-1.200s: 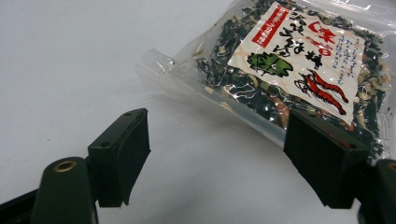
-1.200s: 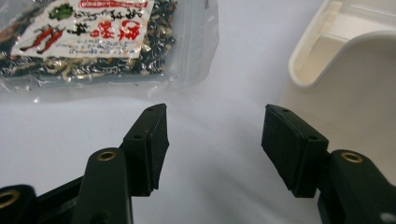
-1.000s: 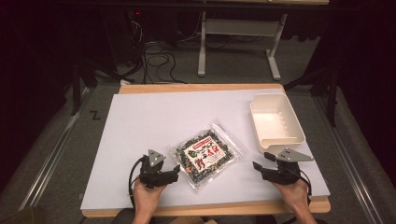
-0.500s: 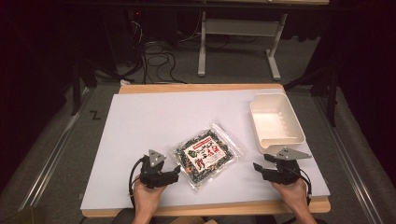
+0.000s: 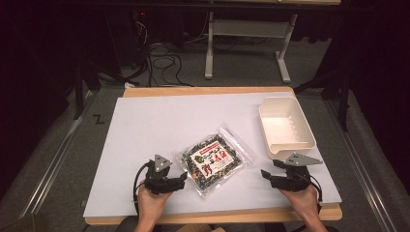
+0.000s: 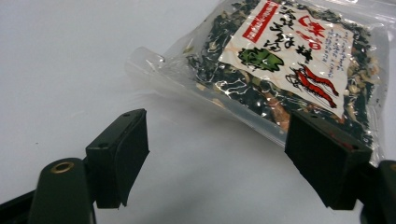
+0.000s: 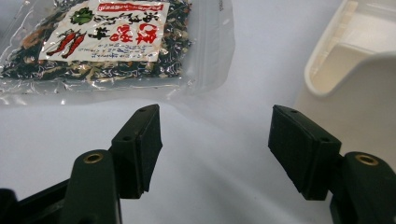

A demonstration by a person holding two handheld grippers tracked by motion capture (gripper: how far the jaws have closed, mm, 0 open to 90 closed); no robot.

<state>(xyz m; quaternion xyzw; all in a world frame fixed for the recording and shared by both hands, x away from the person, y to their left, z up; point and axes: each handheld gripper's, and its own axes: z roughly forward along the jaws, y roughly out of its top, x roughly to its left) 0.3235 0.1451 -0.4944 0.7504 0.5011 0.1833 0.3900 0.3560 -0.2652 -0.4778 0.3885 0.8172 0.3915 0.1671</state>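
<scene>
A clear packet of dried food (image 5: pixel 213 159) lies flat on the white counter (image 5: pixel 159 121), between the two hands. The left tongs (image 6: pixel 217 154) are apart and empty — one jaw is just beside the packet's edge. The right tongs (image 7: pixel 215 149) are also apart, empty, near the cream tray (image 5: pixel 286 126) — the tray stands right of the packet.

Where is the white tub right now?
In the high view the white tub sits on the table's right side, just beyond the right gripper and to the right of the snack bag.
</scene>
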